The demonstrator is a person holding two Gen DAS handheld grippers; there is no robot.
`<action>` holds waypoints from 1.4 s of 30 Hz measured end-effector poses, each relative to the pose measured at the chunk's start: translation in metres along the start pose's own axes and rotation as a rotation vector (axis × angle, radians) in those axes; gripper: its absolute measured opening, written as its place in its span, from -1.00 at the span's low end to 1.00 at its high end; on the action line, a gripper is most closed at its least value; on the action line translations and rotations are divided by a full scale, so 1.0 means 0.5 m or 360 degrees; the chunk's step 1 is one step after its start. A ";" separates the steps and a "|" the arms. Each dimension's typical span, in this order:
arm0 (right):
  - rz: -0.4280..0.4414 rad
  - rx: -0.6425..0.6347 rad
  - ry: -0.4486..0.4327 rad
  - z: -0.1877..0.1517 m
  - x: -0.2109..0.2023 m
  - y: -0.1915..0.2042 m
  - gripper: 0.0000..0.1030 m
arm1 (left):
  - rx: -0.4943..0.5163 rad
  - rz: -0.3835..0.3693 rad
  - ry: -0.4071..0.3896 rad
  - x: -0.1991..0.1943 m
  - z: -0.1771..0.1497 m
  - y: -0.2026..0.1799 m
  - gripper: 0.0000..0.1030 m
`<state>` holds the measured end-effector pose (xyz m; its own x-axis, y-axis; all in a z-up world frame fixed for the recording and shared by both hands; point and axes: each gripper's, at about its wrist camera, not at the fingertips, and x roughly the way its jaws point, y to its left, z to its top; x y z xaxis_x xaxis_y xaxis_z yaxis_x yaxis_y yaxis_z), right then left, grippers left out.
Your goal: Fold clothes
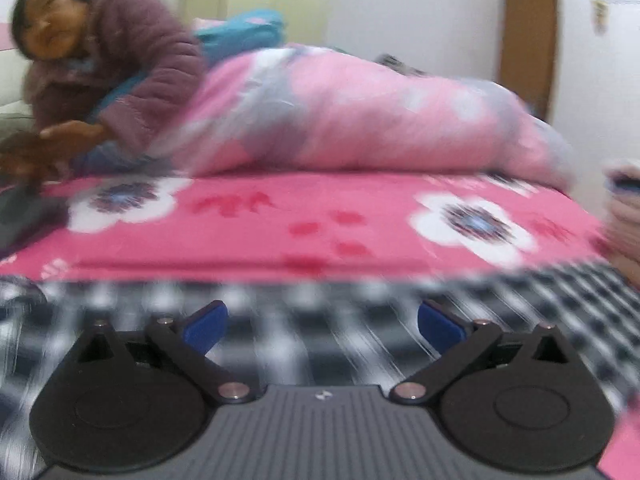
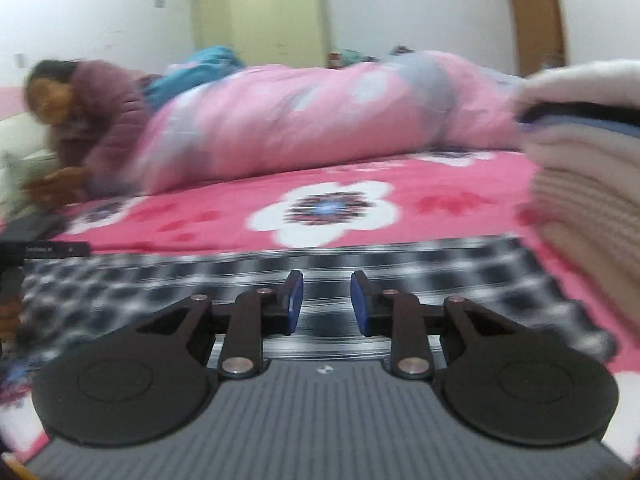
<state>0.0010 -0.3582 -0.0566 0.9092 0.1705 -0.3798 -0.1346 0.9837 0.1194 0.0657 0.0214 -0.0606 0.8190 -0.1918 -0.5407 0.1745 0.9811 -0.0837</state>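
We look across a bed covered by a bright pink sheet [image 2: 460,184] printed with white flowers, in a white-walled room with a pale yellow wardrobe [image 2: 272,16] and a brown wooden door [image 1: 528,40] behind it. A rolled pink floral quilt [image 1: 360,112] lies along the far side of the bed, and a person in a purple padded jacket [image 1: 132,64] leans over the bed at the far left. Our task garment, a black-and-white checked cloth [image 2: 400,252], lies flat on the near edge of the sheet, directly beneath both tools. Our left gripper [image 1: 322,326] has its blue pads spread wide, with nothing between them. Our right gripper [image 2: 326,300] shows a narrower gap and also grasps nothing; the checked cloth lies under it. At the right, a stack of folded clothes [image 2: 592,152], cream and dark blue, rests on the sheet just beside the checked cloth.
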 end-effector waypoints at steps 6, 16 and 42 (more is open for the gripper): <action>0.0260 -0.0075 0.0077 -0.038 0.030 0.123 -0.51 | 0.0029 -0.0035 0.0178 -0.053 -0.131 -0.029 0.97; -0.0386 -0.0118 0.0286 -0.114 -0.008 0.016 -0.42 | 0.0034 -0.0026 0.0043 -0.114 -0.188 -0.001 0.97; -0.0642 -0.0010 0.0299 -0.083 0.060 0.082 -0.21 | -0.0900 0.0329 -0.0300 -0.288 -0.183 0.381 0.98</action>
<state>0.0063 -0.3105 -0.1010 0.8023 -0.2202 -0.5548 0.2134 0.9739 -0.0780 -0.0689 0.2385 -0.0753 0.8962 0.0523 -0.4405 -0.2711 0.8505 -0.4506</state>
